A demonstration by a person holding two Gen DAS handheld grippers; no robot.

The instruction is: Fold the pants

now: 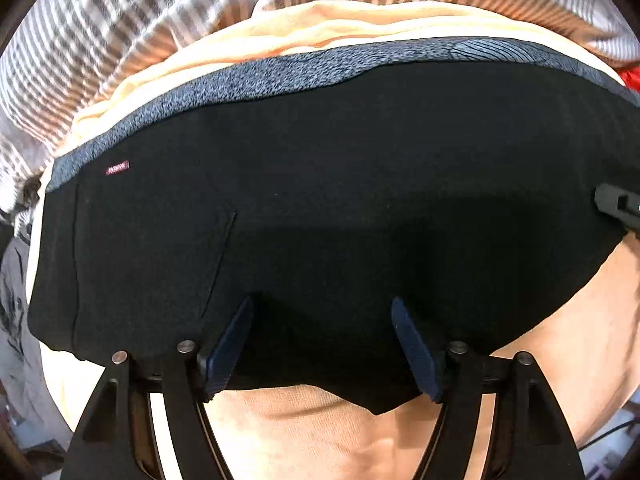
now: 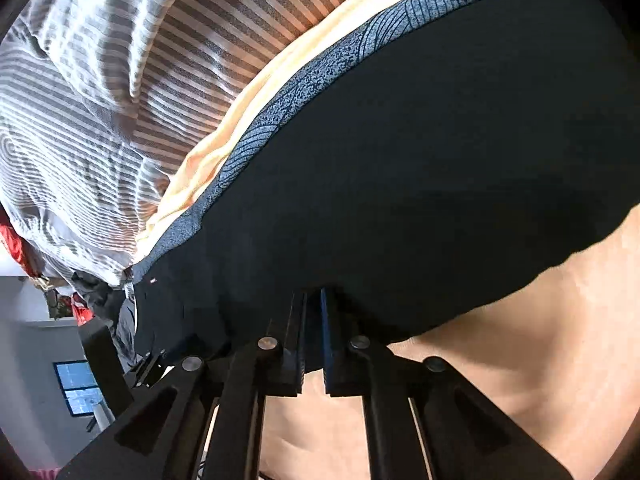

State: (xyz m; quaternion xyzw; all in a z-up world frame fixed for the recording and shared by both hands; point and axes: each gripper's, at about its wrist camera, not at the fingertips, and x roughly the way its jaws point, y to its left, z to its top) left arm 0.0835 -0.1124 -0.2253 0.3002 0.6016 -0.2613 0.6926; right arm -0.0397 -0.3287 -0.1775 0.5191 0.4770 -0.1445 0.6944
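Left gripper (image 1: 322, 344): its jaws stood wide apart, the blue pads (image 1: 230, 346) either side of the near edge of the black pants (image 1: 340, 200); neither pad pressed the cloth, and whether the tips touched it could not be told.
Right gripper (image 2: 314, 340): jaws drawn nearly together, pinching the near hem of the pants (image 2: 420, 180) between the pads (image 2: 330, 340); a thin fold of black cloth sat in the narrow gap.
Peach sheet (image 1: 320, 432): bare, pale orange fabric nearest both cameras, running under the pants and showing again beyond them.
Black pants: spread flat across the sheet, filling the middle of both views; a seam line ran down the left part in the left wrist view, with a small red label (image 1: 117, 168) near the far left corner.
Patterned cloth (image 1: 280, 72): a blue-grey speckled band with curved line motifs, lying just beyond the pants' far edge and touching it.
Striped bedding (image 2: 100, 100): grey-and-white, rumpled, farthest back behind the peach fabric.
Other gripper's tip (image 1: 618, 204): showed at the right edge of the left wrist view, at the pants' right end.
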